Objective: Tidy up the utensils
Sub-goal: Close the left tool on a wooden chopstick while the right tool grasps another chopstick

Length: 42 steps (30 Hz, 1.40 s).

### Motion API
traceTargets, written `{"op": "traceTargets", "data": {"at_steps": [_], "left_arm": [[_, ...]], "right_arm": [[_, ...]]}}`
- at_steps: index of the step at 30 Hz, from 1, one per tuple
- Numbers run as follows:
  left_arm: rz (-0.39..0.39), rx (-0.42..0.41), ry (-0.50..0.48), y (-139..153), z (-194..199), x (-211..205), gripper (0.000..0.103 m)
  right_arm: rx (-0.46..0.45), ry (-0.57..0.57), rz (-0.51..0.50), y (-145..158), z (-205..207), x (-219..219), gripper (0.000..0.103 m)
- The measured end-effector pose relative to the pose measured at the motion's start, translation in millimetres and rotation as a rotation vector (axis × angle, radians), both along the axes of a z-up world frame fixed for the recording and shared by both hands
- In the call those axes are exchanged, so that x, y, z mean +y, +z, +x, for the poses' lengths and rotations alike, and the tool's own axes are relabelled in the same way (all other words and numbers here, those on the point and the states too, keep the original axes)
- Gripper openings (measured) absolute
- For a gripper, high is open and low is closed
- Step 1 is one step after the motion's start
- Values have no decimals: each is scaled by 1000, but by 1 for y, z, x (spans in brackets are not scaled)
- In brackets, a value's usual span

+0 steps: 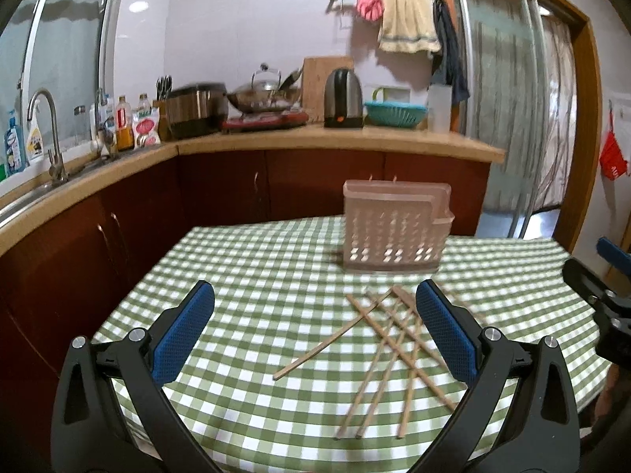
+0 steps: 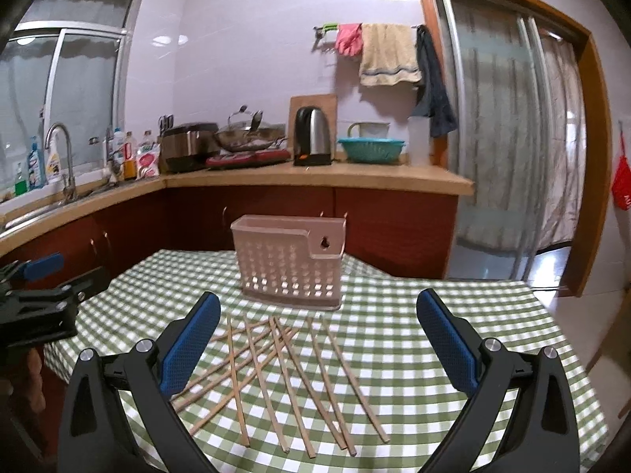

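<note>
Several wooden chopsticks point(image 1: 388, 349) lie scattered and crossed on the green checked tablecloth point(image 1: 252, 276); they also show in the right wrist view point(image 2: 292, 370). A pink perforated utensil holder point(image 1: 394, 228) stands upright behind them, also in the right wrist view point(image 2: 290, 262). My left gripper point(image 1: 315, 299) is open and empty above the cloth, left of the chopsticks. My right gripper point(image 2: 317, 307) is open and empty, hovering over the chopsticks. The left gripper shows at the left edge of the right wrist view point(image 2: 43, 272), and the right gripper at the right edge of the left wrist view point(image 1: 603, 276).
A kitchen counter point(image 1: 335, 140) with a kettle point(image 1: 343, 98), wok, rice cooker, teal basket and sink tap point(image 1: 43, 134) runs behind the table. Red cabinets point(image 1: 221, 189) sit below it. A sliding glass door point(image 2: 512, 138) is at the right. The table edge drops off at the left and right.
</note>
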<state>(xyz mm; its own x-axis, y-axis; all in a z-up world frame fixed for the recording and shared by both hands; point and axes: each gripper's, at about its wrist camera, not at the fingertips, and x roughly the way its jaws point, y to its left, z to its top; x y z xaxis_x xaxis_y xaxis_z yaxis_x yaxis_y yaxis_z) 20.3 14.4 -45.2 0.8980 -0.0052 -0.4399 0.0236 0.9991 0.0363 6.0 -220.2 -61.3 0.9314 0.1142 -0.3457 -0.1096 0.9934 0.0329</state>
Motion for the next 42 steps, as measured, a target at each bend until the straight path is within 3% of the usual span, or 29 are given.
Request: {"op": "traceTargets", "data": {"at_steps": [4,6,8,9,10,14,22,29,37,42], "left_arm": [[-1,82,-1,-37,21,10,100],[-9,121,9,-56,32,17,95],[-10,149,10,-71,39,23,90],[-11,167,11,-79,43,26,86],[-13,178,11,-84,46,29,85],[-13,195,15,-100,56,36,81],[68,214,7,-120,67,35,80],[101,250,-11,-132,75,32,73],[128,282,-70,-138,81,25,53],[90,283,-149,-139,79,26,36]], "right_arm": [[32,57,-20,-35,4,5,96],[59,91,-26,-53,7,8,92],[102,125,-14,-66,11,10,70],[132,147,2,-74,14,12,55],[150,161,18,-79,15,14,51],[197,237,29,-99,16,26,42],[286,321,11,-128,23,50,33],[338,335,-1,-140,28,53,8],[313,317,4,-136,28,48,6],[307,321,4,-135,28,48,6]]}}
